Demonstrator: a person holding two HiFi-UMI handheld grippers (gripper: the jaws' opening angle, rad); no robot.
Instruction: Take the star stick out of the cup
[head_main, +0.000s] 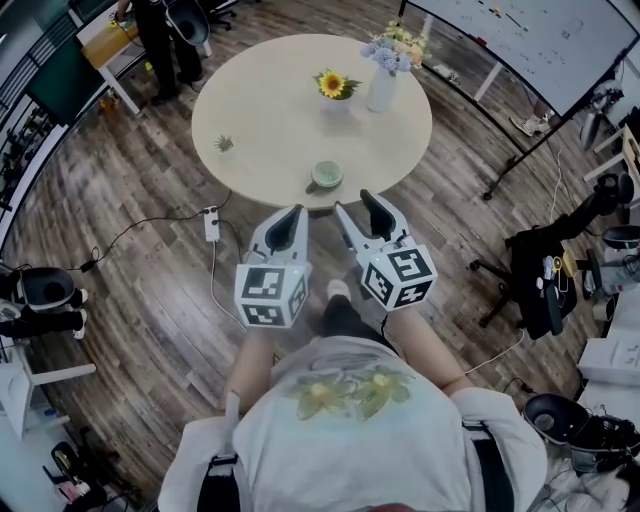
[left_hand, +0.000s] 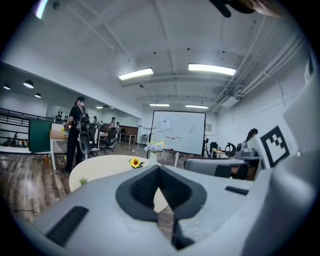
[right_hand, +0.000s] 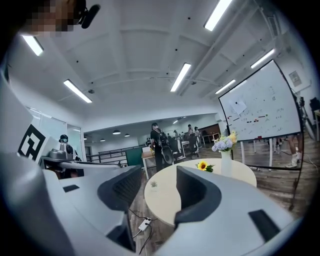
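Observation:
A pale green cup (head_main: 326, 176) stands near the front edge of the round cream table (head_main: 270, 110). From above I cannot make out a star stick in it. A small spiky green thing (head_main: 224, 143) lies on the table's left side. Both grippers hover over the floor just short of the table edge. My left gripper (head_main: 292, 216) is shut with nothing in it; its jaws meet at the tip (left_hand: 159, 168). Just below the cup, my right gripper (head_main: 360, 210) is open and empty, with a clear gap between its jaws (right_hand: 159, 176). Neither gripper view shows the cup.
A sunflower (head_main: 333, 84) and a white vase of flowers (head_main: 383, 88) stand at the table's far side. A power strip (head_main: 212, 222) with cables lies on the wood floor at the left. A person (head_main: 160, 40) stands at back left, a whiteboard (head_main: 540, 40) at back right, an office chair (head_main: 540, 270) at right.

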